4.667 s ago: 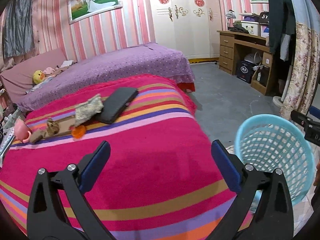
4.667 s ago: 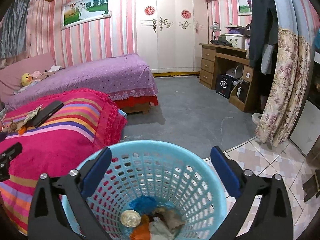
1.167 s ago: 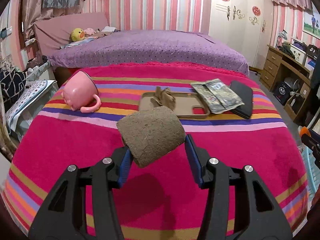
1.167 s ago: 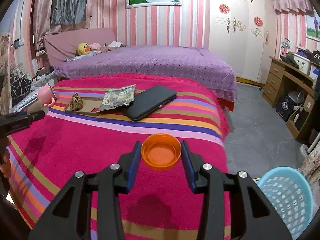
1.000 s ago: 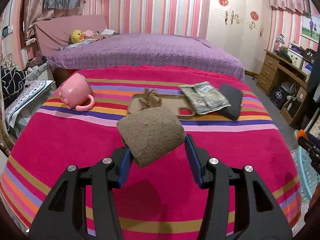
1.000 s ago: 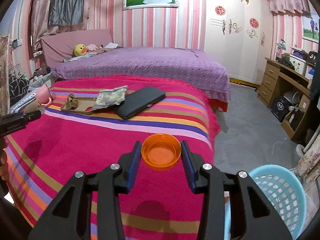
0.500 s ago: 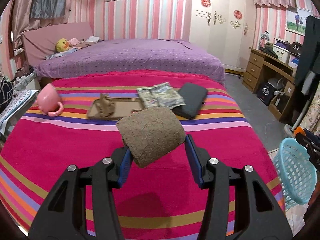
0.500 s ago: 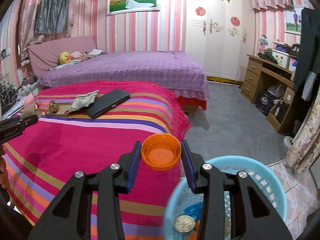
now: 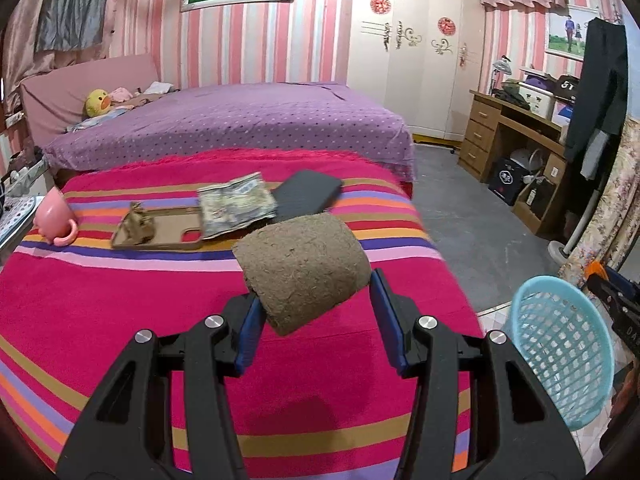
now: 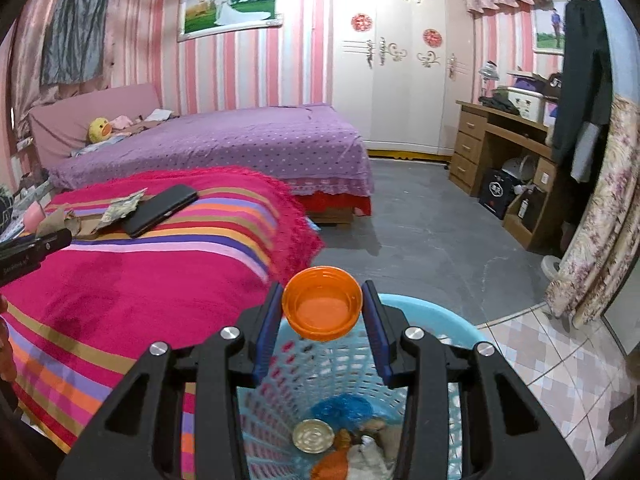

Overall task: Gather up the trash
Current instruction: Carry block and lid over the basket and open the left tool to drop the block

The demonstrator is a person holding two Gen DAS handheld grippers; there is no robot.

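The orange cap (image 10: 322,304) sits clamped between the two blue pads of the right hand-held gripper (image 10: 323,330), its open side facing the camera, and it hangs directly above the near rim of the light-blue basket (image 10: 428,312), which stands on the floor at the corner of the bed (image 10: 120,280). The basket already contains a round metal lid (image 10: 313,435), a blue crumpled piece (image 10: 343,408), an orange scrap (image 10: 332,462) and some pale crumpled material, so part of the collection is judged complete. The left hand-held gripper (image 9: 316,320) grips a brown fibrous roll (image 9: 304,264) between its pads and holds it over the striped bedcover; in the left wrist view the basket (image 9: 560,360) lies off to the right, beyond the bed edge, so this piece is judged to be further from deposit than the cap. Remaining on the bedcover are a flat printed packet (image 9: 236,204), a small crumpled brown scrap (image 9: 138,222) lying on a tan phone case (image 9: 168,234), a dark flat case (image 9: 308,196) and a pink mug (image 9: 54,216) tipped on its side. Of these, the packet and the crumpled scrap appear to be trash; the mug and both cases are probably not. The task is judged roughly midway: two items in hand, at least two left to fetch.
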